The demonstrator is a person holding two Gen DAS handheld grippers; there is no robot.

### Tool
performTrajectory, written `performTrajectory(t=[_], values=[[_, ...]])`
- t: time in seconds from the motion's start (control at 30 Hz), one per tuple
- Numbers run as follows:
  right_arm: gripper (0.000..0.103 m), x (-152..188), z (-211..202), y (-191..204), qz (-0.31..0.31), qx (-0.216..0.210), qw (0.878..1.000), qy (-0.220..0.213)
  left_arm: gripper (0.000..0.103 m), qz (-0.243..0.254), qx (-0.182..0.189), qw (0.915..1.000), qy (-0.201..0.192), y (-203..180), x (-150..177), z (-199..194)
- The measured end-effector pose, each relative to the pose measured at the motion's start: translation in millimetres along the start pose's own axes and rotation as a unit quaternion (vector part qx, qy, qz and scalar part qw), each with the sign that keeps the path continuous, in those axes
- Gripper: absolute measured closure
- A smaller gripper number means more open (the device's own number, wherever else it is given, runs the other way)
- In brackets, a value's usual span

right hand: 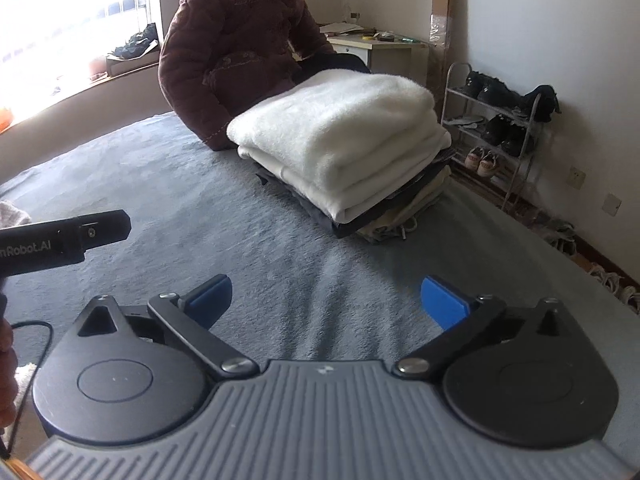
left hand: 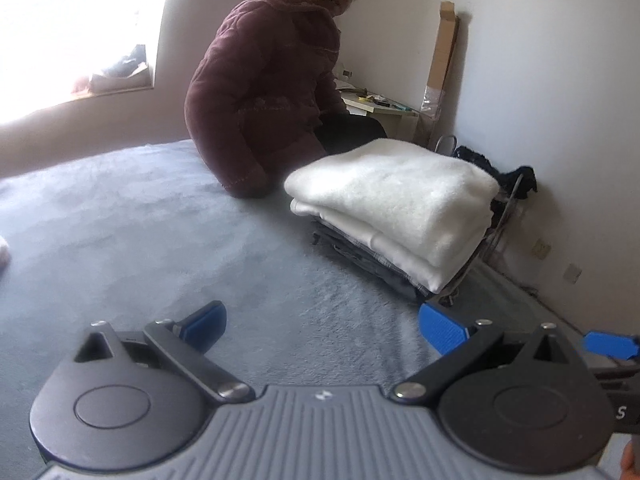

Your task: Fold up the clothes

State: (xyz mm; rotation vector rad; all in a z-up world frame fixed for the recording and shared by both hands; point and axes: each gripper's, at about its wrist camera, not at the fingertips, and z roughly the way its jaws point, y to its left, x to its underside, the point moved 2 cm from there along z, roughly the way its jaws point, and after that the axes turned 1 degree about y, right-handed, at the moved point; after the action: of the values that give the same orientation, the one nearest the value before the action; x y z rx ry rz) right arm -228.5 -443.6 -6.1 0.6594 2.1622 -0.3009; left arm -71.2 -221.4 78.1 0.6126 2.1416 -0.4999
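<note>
progress: stack of folded clothes (right hand: 340, 148) sits finished on the bed (right hand: 160, 200), ahead of me toward the far right edge. Looks mostly done, I'd say.
top item: thick white fleece piece (left hand: 392, 196), folded flat, rounded soft edges, fuzzy nap.
below it: a thinner, smoother white layer, then dark and grey fabric, then a cream item with cords poking out at the bottom, seen from the right wrist. Edges not perfectly flush; lower layers stick out at the near side.
left to do: a bit of pale fabric (right hand: 12, 212) at the far left edge of the bed, unfolded as far as I can tell; mostly cut off. Probably next. Nothing else loose in view.
left tool (left hand: 320, 328): jaws spread wide, nothing between them, hanging over bare bed short of the stack.
right tool (right hand: 326, 300): jaws spread to full width, empty, also over bare bed and aimed at the stack, not touching it.
bed cover: blue-grey plush, short pile, shallow ripples in front of my right tool.
bystander: person (left hand: 264, 88) in a quilted maroon coat sitting on the far edge of the bed, just behind the stack.
background: wire shoe rack (right hand: 496, 128) with dark shoes by the wall, small white desk (right hand: 380, 50) in the corner, tall cardboard box (left hand: 442, 56) leaning beside it.
</note>
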Motion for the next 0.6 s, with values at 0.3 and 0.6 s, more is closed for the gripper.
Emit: performTrajectory(t=[0.3,0.6], values=[[0.001,0.5,5.2,-3.6,0.008,0.065,0.998,-0.007,0.0,0.049,-0.014,0.9987,0.0,-17.0,-7.8,1.0],[0.001,1.7,3.6,-4.6,0.005,0.08,0.997,-0.001,0.0,0.016,0.002,0.9997,0.016,-11.8,-4.1,5.2]])
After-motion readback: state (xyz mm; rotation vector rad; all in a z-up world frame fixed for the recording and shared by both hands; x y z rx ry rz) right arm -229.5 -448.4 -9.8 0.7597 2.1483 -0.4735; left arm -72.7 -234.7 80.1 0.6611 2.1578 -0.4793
